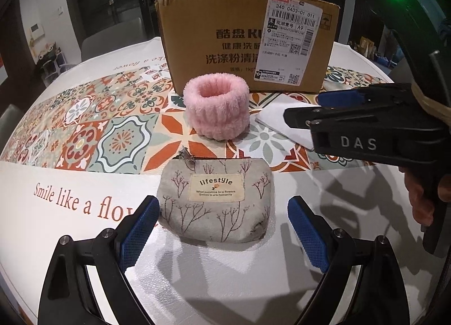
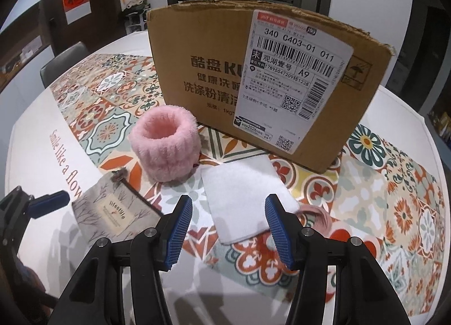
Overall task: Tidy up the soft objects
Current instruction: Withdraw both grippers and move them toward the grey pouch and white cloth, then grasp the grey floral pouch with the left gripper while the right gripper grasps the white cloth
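A grey fabric pouch (image 1: 215, 202) labelled "lifestyle" lay flat on the tabletop (image 1: 70, 240), between the spread, empty fingers of the left gripper (image 1: 224, 230); the fingers stood just clear of its sides. Beyond it a fluffy pink band (image 1: 216, 109) stood on its edge on the tiled pattern of the tablecloth (image 2: 394, 184), just in front of a cardboard box (image 2: 214, 71) bearing a shipping label (image 2: 293, 82). The right gripper (image 2: 229, 229) hovered with its fingers released over the near end of a white cloth (image 2: 242, 195) lying flat beside the band; a pink item (image 2: 317, 216) showed partly behind the right finger, too hidden to identify.
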